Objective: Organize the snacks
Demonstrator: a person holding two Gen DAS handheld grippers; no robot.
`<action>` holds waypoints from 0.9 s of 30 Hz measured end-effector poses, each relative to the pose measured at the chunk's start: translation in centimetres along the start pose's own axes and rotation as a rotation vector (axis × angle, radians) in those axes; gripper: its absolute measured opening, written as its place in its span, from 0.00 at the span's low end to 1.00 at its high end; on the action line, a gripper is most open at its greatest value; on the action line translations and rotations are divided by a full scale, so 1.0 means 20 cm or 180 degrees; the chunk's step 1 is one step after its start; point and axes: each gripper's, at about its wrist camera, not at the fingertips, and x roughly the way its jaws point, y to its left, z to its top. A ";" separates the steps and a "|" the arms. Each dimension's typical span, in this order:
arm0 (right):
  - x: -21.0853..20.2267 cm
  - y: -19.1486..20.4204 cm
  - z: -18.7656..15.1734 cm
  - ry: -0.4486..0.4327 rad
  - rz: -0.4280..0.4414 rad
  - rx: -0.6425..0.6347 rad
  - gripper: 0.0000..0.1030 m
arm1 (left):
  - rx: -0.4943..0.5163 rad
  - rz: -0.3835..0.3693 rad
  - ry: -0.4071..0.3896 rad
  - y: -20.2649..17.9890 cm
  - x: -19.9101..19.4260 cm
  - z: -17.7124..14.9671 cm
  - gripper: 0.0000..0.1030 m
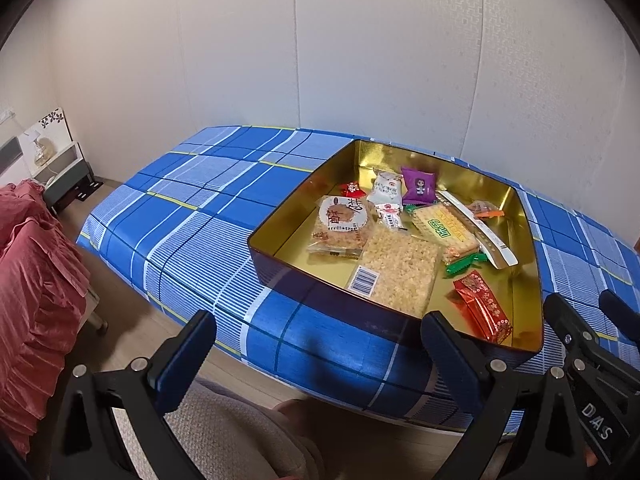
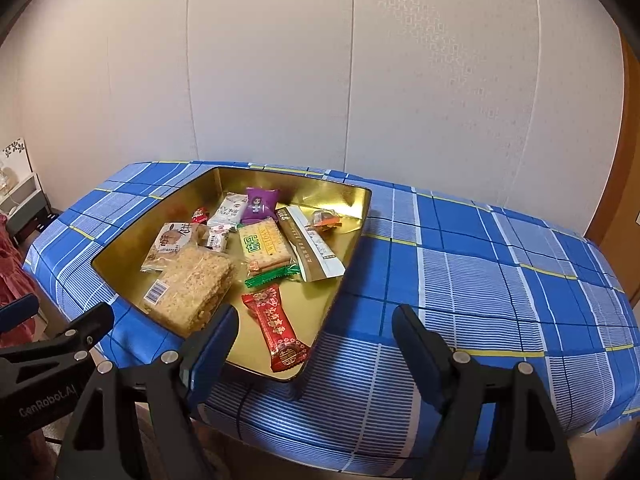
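Pale textured wall panels (image 1: pixel 360 60) ahead of the tools, vertical seams. Blue plaid cloth (image 2: pixel 500 280) covers table below them. Wood floor (image 1: pixel 132 332) at left; pink ruffled fabric (image 1: pixel 36 280), small shelf unit (image 1: pixel 60 164) further left.

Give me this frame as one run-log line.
stage: snacks all in gold tin | left tongs: open, empty, near table edge | right tongs: open, empty, over red packet | cloth: no loose snacks

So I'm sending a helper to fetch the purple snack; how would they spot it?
On the blue plaid cloth sits a gold-lined tin. The purple snack lies near its far wall, beside a white packet; it's the only purple wrapper.
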 end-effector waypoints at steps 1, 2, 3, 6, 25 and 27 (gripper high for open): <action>0.00 0.00 0.00 0.0000 0.0004 0.0005 0.78 | 0.0001 0.0002 0.0001 0.00 0.00 0.00 1.00; 0.00 0.00 0.00 -0.0003 0.0003 0.0007 0.78 | 0.0003 0.0002 0.0007 0.00 0.00 0.00 1.00; 0.00 0.00 0.00 -0.0006 0.0003 0.0007 0.78 | 0.0001 0.0000 0.0003 0.00 0.00 0.00 1.00; 0.00 0.00 0.00 -0.0005 0.0007 0.0005 0.78 | 0.0014 0.0002 -0.0006 0.00 0.00 0.00 1.00; 0.00 0.00 0.01 0.0004 0.0020 0.0015 0.78 | -0.0013 -0.0011 0.0000 -0.01 0.00 0.00 1.00; 0.00 0.00 0.01 0.0005 0.0017 0.0017 0.78 | -0.0023 -0.0021 0.0012 -0.01 0.00 0.00 1.00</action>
